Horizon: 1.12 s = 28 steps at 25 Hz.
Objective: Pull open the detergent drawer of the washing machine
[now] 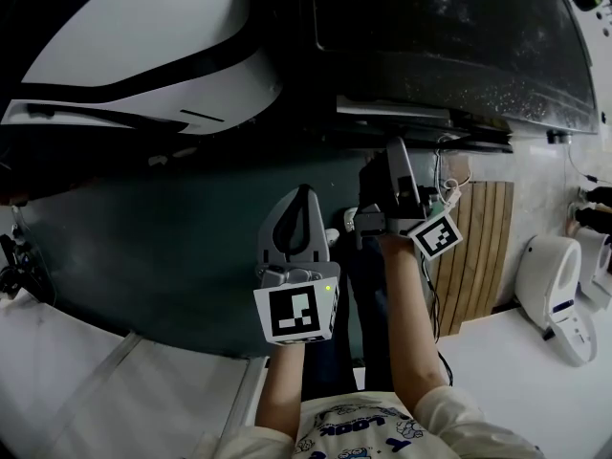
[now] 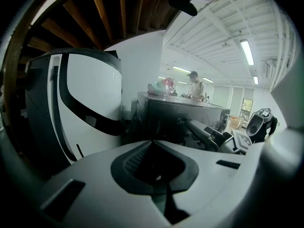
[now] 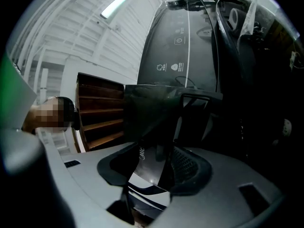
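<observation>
At the top front of the washing machine (image 1: pixel 449 36), the detergent drawer (image 3: pixel 152 112): dark, glossy, with pale lettering on the face nearest the camera. Caught between the 2 jaws of the right gripper (image 3: pixel 162 151), set wide and closed on the drawer's front panel. Ribbed pad (image 3: pixel 190 163) of 1 jaw showing just beside the panel's edge. Cannot tell how far the drawer stands out of the machine.

In the head view, that gripper tilted up toward the machine's front edge, with its marker cube (image 1: pixel 437 235) on the end away from the machine.

Near it, and a little farther back from the machine, the left gripper (image 1: pixel 306 191), touching nothing. Jaws drawn together at the tips, with only a dark hollow behind them and no object inside. Its own cube (image 1: pixel 296 312) farthest from the machine, a small green light at 1 corner.

2 bare forearms (image 1: pixel 411 323) leading back from the grippers, away from the machine, to pale sleeves at the bottom of the head view.

Just left of the washing machine, a white appliance (image 1: pixel 143 46) with black bands. Off the machine's right end, a slatted wooden panel (image 1: pixel 478 247), and farther out on that side a white rounded device (image 1: pixel 555 290).

Beyond the machine in the left gripper view, a person (image 2: pixel 195 85) standing at its far side, under a white ceiling with long strip lights (image 2: pixel 247 52).
</observation>
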{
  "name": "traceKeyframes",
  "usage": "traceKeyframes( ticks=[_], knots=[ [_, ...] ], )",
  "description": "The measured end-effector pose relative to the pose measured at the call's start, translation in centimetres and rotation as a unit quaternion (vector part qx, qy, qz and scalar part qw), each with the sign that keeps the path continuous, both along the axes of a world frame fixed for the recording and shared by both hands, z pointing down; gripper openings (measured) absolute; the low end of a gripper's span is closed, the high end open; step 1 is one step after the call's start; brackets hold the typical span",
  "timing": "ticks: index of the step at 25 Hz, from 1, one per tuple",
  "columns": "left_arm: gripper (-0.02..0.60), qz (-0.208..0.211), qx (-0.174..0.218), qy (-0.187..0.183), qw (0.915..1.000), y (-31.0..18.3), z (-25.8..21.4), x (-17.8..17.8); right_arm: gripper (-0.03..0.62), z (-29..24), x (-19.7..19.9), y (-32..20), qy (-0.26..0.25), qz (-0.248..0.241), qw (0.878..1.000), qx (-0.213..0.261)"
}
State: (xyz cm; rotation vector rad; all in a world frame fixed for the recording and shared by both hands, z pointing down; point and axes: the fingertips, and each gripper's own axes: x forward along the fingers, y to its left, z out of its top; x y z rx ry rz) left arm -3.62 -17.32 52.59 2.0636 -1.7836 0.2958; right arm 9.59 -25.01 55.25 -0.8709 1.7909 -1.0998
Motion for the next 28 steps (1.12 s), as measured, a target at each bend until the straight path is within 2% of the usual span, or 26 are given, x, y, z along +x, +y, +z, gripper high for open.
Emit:
traceKeyframes(
  ticks=[4, 8, 13, 16, 20, 28],
  knots=[
    [0.014, 0.018, -0.012, -0.018, 0.9996, 1.2, 0.1, -0.2, 0.200, -0.1, 0.0, 1.0, 0.000, -0.001, 1.000, 0.001],
    [0.014, 0.004, 0.003, 0.000, 1.0000, 1.8, -0.4, -0.4, 0.196, -0.1, 0.0, 1.9, 0.000, 0.000, 1.000, 0.001],
    [0.014, 0.013, 0.000, -0.006, 0.9999, 3.1, -0.5, -0.6, 0.193, -0.2, 0.1, 3.3, 0.000, 0.003, 1.000, 0.001],
    [0.014, 0.032, -0.017, -0.023, 0.9991, 4.4, 0.1, -0.7, 0.193, -0.1, 0.0, 4.0, 0.003, 0.004, 1.000, -0.002],
    [0.014, 0.027, -0.007, -0.015, 0.9995, 4.8, -0.3, -0.9, 0.181, 0.0, -0.1, 5.2, 0.008, 0.009, 1.000, -0.005],
    [0.014, 0.040, -0.008, -0.022, 0.9989, 5.7, -0.6, -1.1, 0.193, -0.4, -0.1, 6.1, 0.000, 0.009, 1.000, -0.001]
  ],
)
